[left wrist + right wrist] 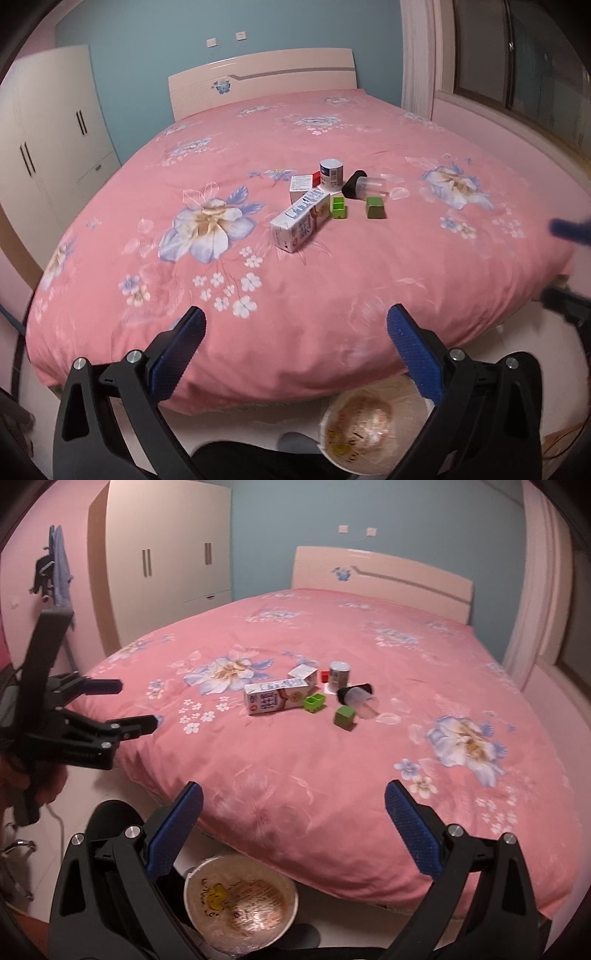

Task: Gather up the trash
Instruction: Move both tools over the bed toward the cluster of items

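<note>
Both grippers, left (295, 325) and right (293, 801), hang spread wide and empty over the bed's (332, 295) near edge. The trash sits at twelve o'clock: a milk carton (299, 223) on its side, a can (331, 174) behind, green blocks (375, 208) beside. A bowl (240, 901) rests at six.

A pink floral-quilted bed (369, 122) with a pale headboard (258, 81) fills the room; a white wardrobe (162, 561) stands against the blue wall (147, 37).
</note>
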Motion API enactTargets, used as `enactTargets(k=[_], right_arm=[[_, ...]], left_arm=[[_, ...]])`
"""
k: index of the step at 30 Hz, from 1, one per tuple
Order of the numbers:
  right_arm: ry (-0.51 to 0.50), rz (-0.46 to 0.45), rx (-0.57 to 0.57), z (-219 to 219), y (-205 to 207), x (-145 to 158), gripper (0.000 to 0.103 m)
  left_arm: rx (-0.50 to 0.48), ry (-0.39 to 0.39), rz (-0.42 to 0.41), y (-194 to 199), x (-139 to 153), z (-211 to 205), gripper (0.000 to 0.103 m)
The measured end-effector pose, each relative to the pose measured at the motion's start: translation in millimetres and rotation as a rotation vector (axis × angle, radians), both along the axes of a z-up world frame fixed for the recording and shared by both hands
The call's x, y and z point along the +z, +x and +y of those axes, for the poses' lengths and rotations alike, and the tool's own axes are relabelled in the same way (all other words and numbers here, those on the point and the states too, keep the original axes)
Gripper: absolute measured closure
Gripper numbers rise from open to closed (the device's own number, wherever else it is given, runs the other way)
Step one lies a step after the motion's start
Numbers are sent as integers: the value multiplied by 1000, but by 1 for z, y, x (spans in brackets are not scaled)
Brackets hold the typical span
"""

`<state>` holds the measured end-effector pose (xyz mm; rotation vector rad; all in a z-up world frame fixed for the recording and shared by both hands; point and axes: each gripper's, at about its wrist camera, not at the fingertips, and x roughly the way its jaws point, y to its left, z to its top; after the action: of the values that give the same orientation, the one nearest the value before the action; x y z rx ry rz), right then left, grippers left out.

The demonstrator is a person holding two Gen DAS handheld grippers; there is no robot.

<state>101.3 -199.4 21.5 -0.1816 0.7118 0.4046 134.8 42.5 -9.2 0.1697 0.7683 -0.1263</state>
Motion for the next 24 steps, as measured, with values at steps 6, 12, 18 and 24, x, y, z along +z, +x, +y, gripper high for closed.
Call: enactTargets(k=[6,12,18,24], right_arm=[[100,106,88,-16,43,-6,6],[145,185,168,-25,86,-5,6],[52,226,234,-25,120,-3,6],[-7,254,265,-27,157,-1,6]], left_arm=[[-79,-45,46,35,0,7,3],[-123,-7,78,71,-3,8,3],[-145,-14,153,110,-12,15,3],[-180,20,200,144,-19,15,3]])
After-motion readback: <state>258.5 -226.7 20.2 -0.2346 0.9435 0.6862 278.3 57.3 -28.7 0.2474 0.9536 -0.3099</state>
